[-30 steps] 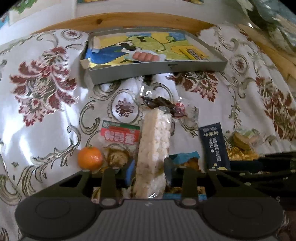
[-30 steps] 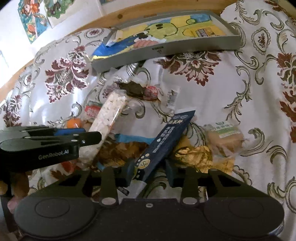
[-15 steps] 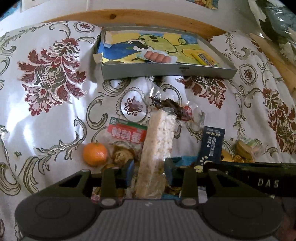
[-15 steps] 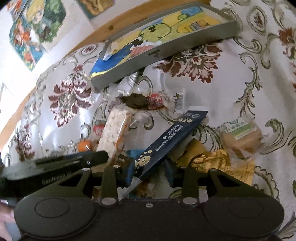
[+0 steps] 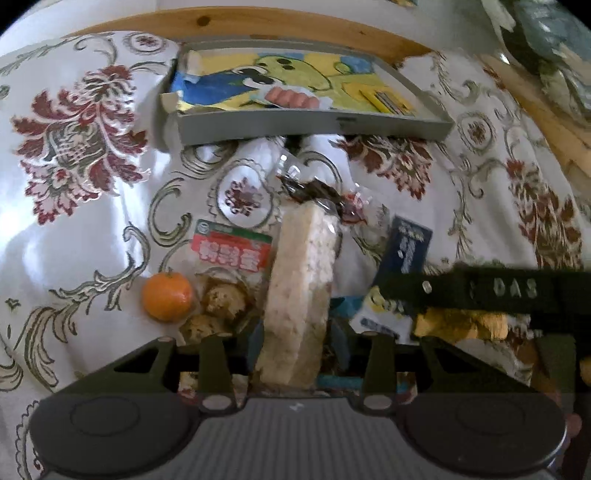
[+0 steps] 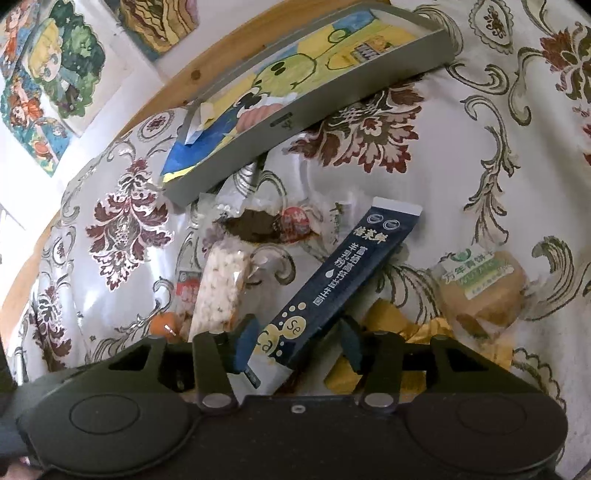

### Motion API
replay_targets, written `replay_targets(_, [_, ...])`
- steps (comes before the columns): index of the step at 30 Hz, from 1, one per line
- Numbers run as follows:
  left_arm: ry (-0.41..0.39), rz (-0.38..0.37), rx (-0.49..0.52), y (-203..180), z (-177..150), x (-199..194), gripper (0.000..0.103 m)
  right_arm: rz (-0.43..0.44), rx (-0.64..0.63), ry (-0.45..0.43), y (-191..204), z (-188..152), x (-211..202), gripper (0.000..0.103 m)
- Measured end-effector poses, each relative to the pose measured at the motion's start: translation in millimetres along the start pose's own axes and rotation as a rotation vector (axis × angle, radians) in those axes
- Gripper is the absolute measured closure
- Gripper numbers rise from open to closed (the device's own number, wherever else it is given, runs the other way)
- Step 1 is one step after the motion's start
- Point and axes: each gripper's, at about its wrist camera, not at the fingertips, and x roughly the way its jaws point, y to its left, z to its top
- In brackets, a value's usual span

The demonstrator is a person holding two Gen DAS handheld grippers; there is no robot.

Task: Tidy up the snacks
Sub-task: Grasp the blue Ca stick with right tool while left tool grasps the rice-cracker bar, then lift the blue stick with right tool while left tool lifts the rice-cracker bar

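Observation:
My left gripper (image 5: pixel 296 345) is shut on a long pale rice cracker bar (image 5: pixel 301 288) in clear wrap, which points toward the grey tray (image 5: pixel 314 127). My right gripper (image 6: pixel 296 343) is shut on a navy stick sachet (image 6: pixel 343 280) that slants up to the right. The same rice cracker bar (image 6: pixel 219 291) shows left of it, and the grey tray (image 6: pixel 306 114), lined with a cartoon picture, lies beyond. From the left wrist view, the right gripper (image 5: pixel 480 291) crosses in from the right, over the navy sachet (image 5: pixel 406 251).
On the floral cloth lie an orange (image 5: pixel 168 295), a red-labelled packet (image 5: pixel 231 251) of biscuits, a dark snack in clear wrap (image 6: pixel 258 225), a green-labelled pastry (image 6: pixel 484 288) and gold wrappers (image 6: pixel 388 321). A wooden rail (image 5: pixel 295 26) runs behind the tray.
Both grippers have risen slightly with their snacks. The right gripper has swung its sachet up to the right, and its body now reaches further across the left wrist view.

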Motion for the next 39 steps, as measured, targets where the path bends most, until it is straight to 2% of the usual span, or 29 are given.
replay_targets(3, [0.0, 0.027, 0.042, -5.6, -2.0, 1.3, 0.058, -0.027, -0.006, 0.002, 1.0, 2.7, 7.6, 0.058])
replay_targets(5, [0.005, 0.032, 0.036, -4.2, -1.9, 2.1, 0.062, -0.029, 0.012, 0.003, -1.1, 4.2, 12.4, 0.062])
replay_targets(13, [0.006, 0.035, 0.025, -3.2, -2.3, 1.7, 0.064, -0.016, 0.092, -0.019, -10.0, 10.5, 15.9, 0.084])
replay_targets(22, [-0.004, 0.038, -0.003, -3.5, -1.9, -4.4, 0.066, -0.035, -0.003, -0.068, 7.3, 11.6, 2.4, 0.098])
replay_targets(35, [-0.017, 0.008, -0.064, -3.7, -4.7, -18.6, 0.068, -0.06, -0.115, -0.087, 21.5, 6.6, -13.1, 0.101])
replay_targets(39, [-0.038, 0.01, -0.07, -4.6, -5.1, -24.5, 0.068, -0.096, -0.216, -0.108, 32.8, 1.7, -20.6, 0.101])
